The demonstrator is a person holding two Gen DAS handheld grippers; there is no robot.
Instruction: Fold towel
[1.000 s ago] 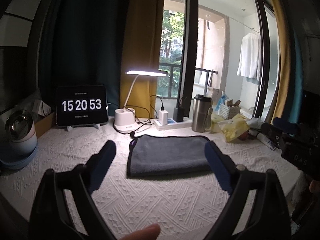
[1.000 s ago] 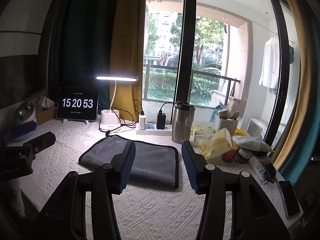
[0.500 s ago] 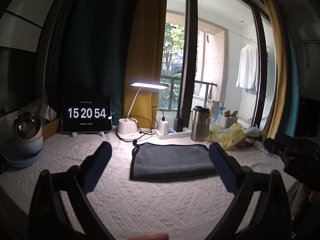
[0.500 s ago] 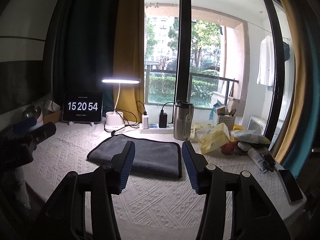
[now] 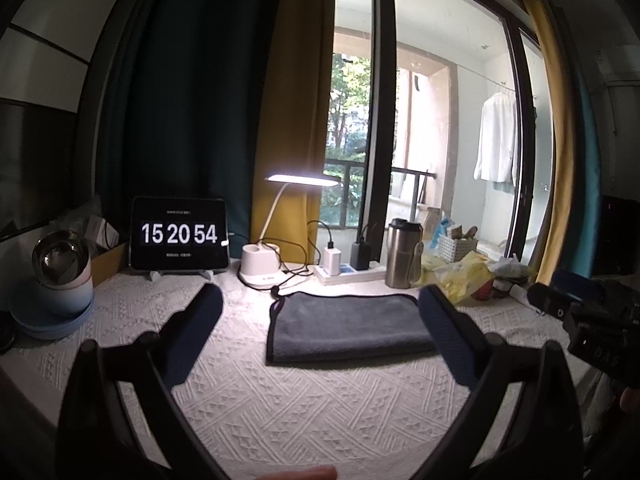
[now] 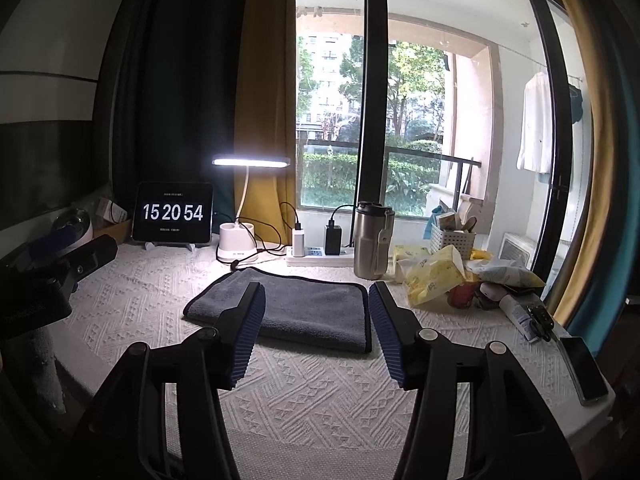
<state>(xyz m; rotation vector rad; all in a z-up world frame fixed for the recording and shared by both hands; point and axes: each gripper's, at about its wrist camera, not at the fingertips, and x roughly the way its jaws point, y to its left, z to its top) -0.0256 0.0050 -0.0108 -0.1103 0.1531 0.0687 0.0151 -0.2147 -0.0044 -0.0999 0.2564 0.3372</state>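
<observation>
Both grippers, left (image 5: 320,310) and right (image 6: 316,300), hover spread and empty before the folded towel (image 5: 346,326).

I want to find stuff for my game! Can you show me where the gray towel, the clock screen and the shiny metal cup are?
gray towel (image 6: 304,304): right wrist view, middle of its top surface.
clock screen (image 6: 173,213): right wrist view, on the white digits.
shiny metal cup (image 6: 370,248): right wrist view, its steel body below the lid.

Matt plush cloth towel (image 5: 344,326) lies on a rough woven tablecloth (image 5: 320,408) near a brushed-metal tumbler (image 5: 402,254).
</observation>
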